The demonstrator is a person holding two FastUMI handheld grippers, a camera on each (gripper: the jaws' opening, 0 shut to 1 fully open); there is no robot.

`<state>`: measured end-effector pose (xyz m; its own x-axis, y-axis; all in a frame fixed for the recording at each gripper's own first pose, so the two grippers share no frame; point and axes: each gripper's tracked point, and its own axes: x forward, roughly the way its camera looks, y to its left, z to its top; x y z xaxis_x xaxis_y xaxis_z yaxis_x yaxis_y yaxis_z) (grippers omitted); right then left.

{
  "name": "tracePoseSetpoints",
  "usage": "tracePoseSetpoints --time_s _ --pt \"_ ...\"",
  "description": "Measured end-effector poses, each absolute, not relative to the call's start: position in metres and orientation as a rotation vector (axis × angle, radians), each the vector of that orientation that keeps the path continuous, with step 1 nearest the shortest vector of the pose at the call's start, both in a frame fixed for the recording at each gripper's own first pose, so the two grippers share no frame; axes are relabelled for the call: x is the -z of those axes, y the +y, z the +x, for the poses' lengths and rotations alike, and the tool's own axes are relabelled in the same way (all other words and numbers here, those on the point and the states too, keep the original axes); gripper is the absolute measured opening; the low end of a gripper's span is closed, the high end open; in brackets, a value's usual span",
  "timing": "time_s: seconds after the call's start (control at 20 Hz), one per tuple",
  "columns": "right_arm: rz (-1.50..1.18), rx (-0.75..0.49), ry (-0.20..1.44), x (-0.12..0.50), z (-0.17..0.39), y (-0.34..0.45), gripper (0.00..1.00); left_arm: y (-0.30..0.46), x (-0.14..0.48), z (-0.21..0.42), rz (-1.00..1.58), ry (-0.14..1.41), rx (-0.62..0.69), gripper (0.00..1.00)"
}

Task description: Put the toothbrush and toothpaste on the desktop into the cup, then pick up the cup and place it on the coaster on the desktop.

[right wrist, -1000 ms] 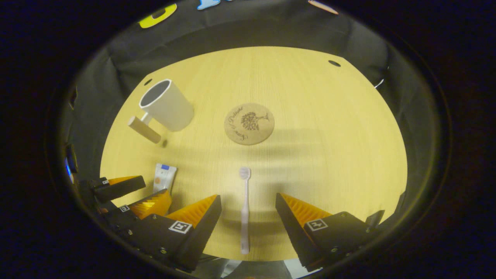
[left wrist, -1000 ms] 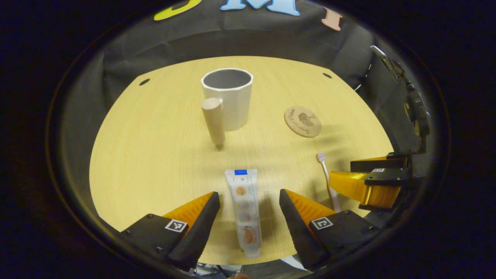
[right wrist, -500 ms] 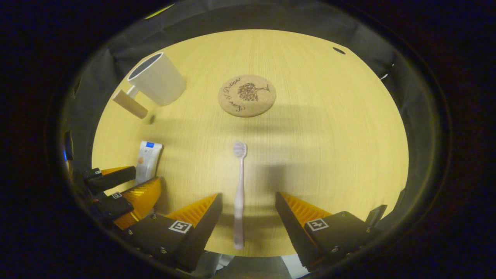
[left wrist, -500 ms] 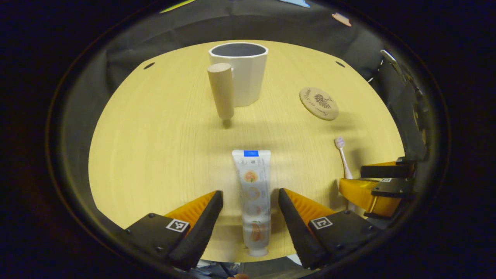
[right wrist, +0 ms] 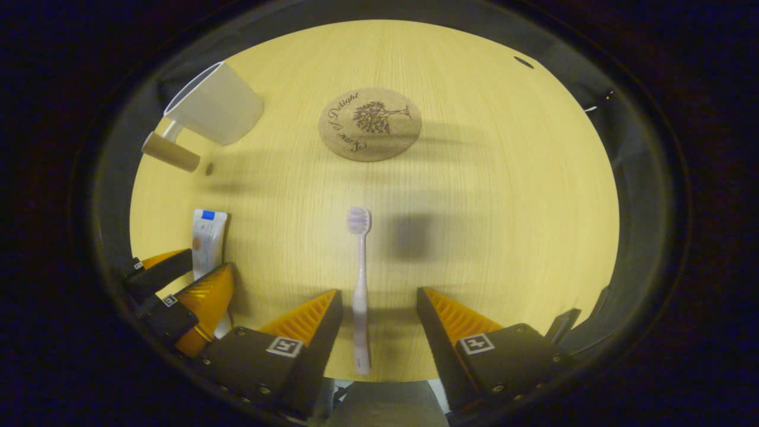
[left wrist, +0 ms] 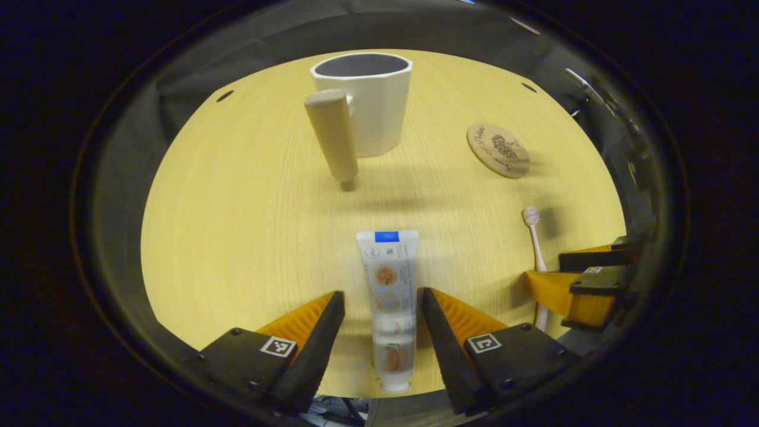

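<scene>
Toothpaste point(left wrist: 388, 296) between open left jaws.

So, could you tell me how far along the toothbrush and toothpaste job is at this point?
Nothing is finished: the cup is empty and off the coaster. In hand: the left gripper is open astride the toothpaste, and the right gripper is open astride the toothbrush, both lying on the desktop. Left: grasp both, drop them in, move the cup.

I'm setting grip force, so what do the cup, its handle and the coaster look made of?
Cup: matte white, faceted walls, likely ceramic or plastic. Handle: pale bare wood by its colour, possibly bamboo. Coaster: speckled tan with a dark printed tree, probably cork.
</scene>
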<state>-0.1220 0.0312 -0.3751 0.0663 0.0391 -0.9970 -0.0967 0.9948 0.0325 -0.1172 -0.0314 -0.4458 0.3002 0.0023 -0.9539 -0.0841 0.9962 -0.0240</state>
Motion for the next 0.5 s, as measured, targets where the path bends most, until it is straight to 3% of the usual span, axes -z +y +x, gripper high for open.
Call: tracePoseSetpoints --time_s 0.05,0.15,0.2,0.25,0.3,0.35,0.4,0.45,0.5 --pt "-0.055 -0.113 1.521 0.3759 -0.1247 0.0302 0.7 -0.0304 0.4446 -0.1151 -0.075 1.255 -0.058 0.8" --pt "-0.048 -0.104 1.517 0.3719 -0.1242 0.027 0.7 -0.0293 0.4452 -0.1152 -0.075 1.257 -0.052 0.61" --pt "-0.031 -0.095 1.531 0.3744 -0.1265 0.0284 0.24 -0.0292 0.4452 -0.1155 -0.066 1.265 -0.046 0.6" --pt "-0.033 -0.102 1.529 0.3736 -0.1256 0.0275 0.21 -0.0277 0.4447 -0.1155 -0.062 1.273 -0.051 0.58" --pt "-0.034 -0.105 1.531 0.3738 -0.127 0.027 0.21 -0.0277 0.4431 -0.1154 -0.062 1.28 -0.062 0.46" --pt "-0.028 -0.101 1.51 0.3741 -0.1223 0.0256 0.21 -0.0257 0.4452 -0.1169 -0.069 1.293 -0.073 0.45" --pt "-0.003 -0.082 1.518 0.377 -0.1244 0.0271 0.12 -0.0266 0.444 -0.1177 -0.075 1.309 -0.085 0.34" --pt "0.003 -0.088 1.507 0.3726 -0.1212 0.0267 0.02 -0.0265 0.4428 -0.1163 -0.082 1.308 -0.091 0.35" --pt "0.005 -0.092 1.521 0.373 -0.1244 0.0266 0.02 -0.0276 0.4421 -0.1186 -0.086 1.329 -0.097 0.25"
